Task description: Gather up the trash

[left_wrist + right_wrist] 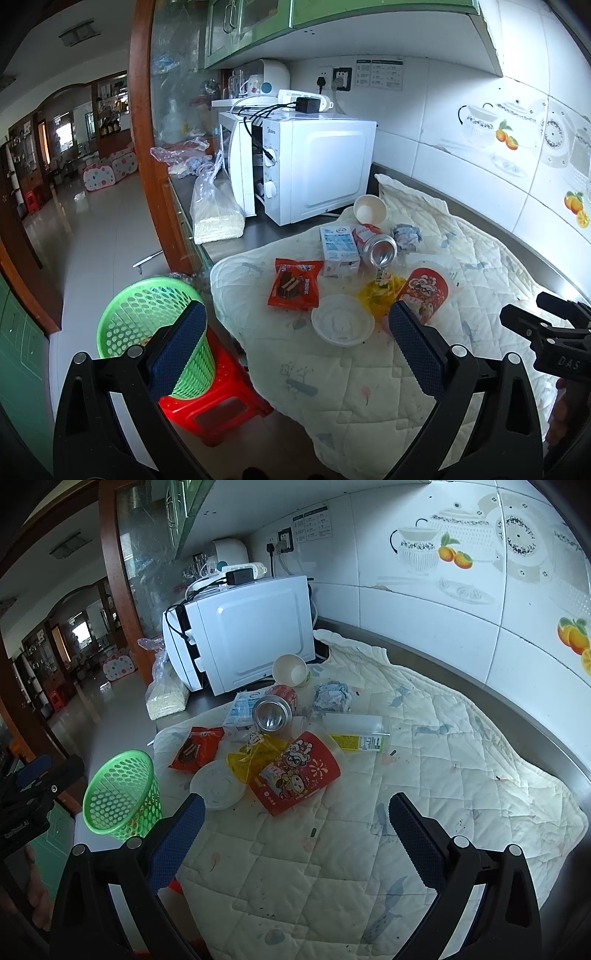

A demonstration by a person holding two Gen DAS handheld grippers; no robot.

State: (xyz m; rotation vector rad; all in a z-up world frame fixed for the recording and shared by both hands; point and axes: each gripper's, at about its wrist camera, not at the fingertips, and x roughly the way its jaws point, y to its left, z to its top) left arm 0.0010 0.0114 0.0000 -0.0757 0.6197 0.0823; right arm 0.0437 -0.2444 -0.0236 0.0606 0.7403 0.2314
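Note:
Trash lies on a quilted cloth (369,369) (424,794): a red snack wrapper (293,283) (197,751), a white round lid (341,325) (218,784), a red cartoon cup (424,291) (295,775), a yellow wrapper (376,291) (255,757), a metal can (378,247) (275,709), a milk carton (338,245) (240,710), a paper cup (369,209) (291,670) and crumpled paper (406,234) (332,696). A green mesh basket (147,328) (120,794) stands on a red stool (218,406). My left gripper (295,325) is open and empty before the lid. My right gripper (295,812) is open and empty before the red cup.
A white microwave (306,166) (243,631) stands behind the trash, with a clear bag of grain (218,210) (164,694) beside it. The tiled wall (461,590) runs along the right. The counter edge drops to the floor (92,229) on the left.

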